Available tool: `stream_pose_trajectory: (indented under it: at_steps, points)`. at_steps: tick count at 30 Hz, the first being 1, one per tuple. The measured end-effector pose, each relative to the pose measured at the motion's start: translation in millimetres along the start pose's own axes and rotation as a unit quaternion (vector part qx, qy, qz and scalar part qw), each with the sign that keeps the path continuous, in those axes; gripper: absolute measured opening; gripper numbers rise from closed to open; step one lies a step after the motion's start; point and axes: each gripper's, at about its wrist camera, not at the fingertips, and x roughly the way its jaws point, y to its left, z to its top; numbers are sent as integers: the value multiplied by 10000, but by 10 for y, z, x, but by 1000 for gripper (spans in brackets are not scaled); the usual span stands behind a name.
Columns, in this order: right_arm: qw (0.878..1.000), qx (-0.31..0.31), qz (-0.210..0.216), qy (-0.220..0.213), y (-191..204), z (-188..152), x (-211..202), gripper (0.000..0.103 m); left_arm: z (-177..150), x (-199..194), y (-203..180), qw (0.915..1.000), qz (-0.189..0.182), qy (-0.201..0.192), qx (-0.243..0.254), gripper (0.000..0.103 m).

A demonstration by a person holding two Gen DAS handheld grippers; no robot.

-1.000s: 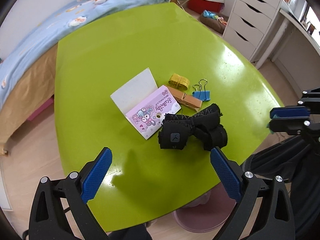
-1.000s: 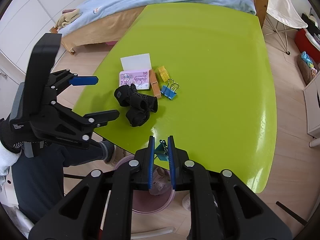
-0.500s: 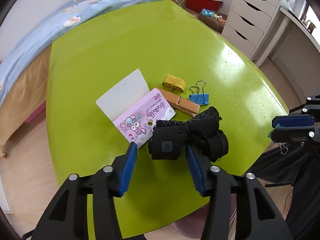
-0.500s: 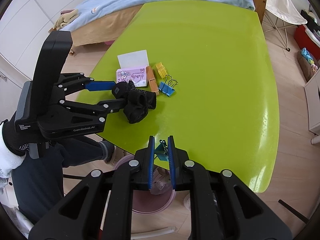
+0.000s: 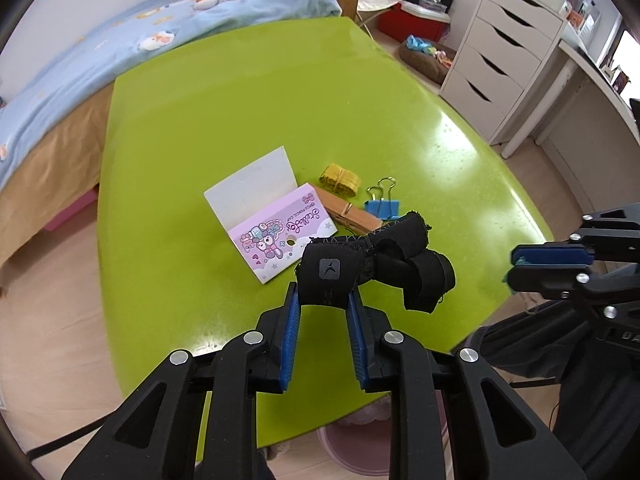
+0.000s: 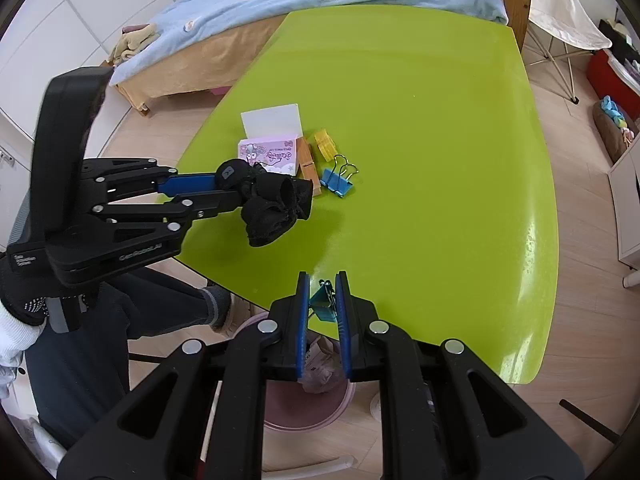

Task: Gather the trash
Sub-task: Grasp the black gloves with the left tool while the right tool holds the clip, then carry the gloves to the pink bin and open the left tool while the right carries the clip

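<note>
While the left claw [image 5: 323, 300] is clenched on a black strap bundle [image 5: 376, 268] at the near edge of the green tabletop [image 5: 240, 96], the right claw [image 6: 322, 294] grips a teal binder clip [image 6: 322, 300] over the pink bin [image 6: 308, 396]. A blue binder clip [image 5: 383, 208], wooden clothespin [image 5: 346, 213], yellow band bundle [image 5: 340, 178] and pink sticker card [image 5: 280, 230] lie just beyond.

Place: a home bedroom, likely a child's.
Bed: a bed [image 5: 80, 68] with a light blue cartoon-print quilt and plush toys runs along the far left.
Storage: a white chest of drawers [image 5: 508, 60] stands far right, beside a white desk [image 5: 600, 92].
Floor: pale wood planks [image 6: 580, 200].
Centre: a lime-green counter [image 5: 240, 100] carries a cartoon-printed stationery packet [image 5: 280, 236].
</note>
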Motion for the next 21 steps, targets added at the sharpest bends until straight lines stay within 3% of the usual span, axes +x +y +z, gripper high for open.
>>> stream_pose_trajectory:
  at_steps: [21]
  points:
    - [9984, -365, 16, -439, 400, -400, -617, 12, -571, -875, -261, 9982, -262, -537, 2, 23]
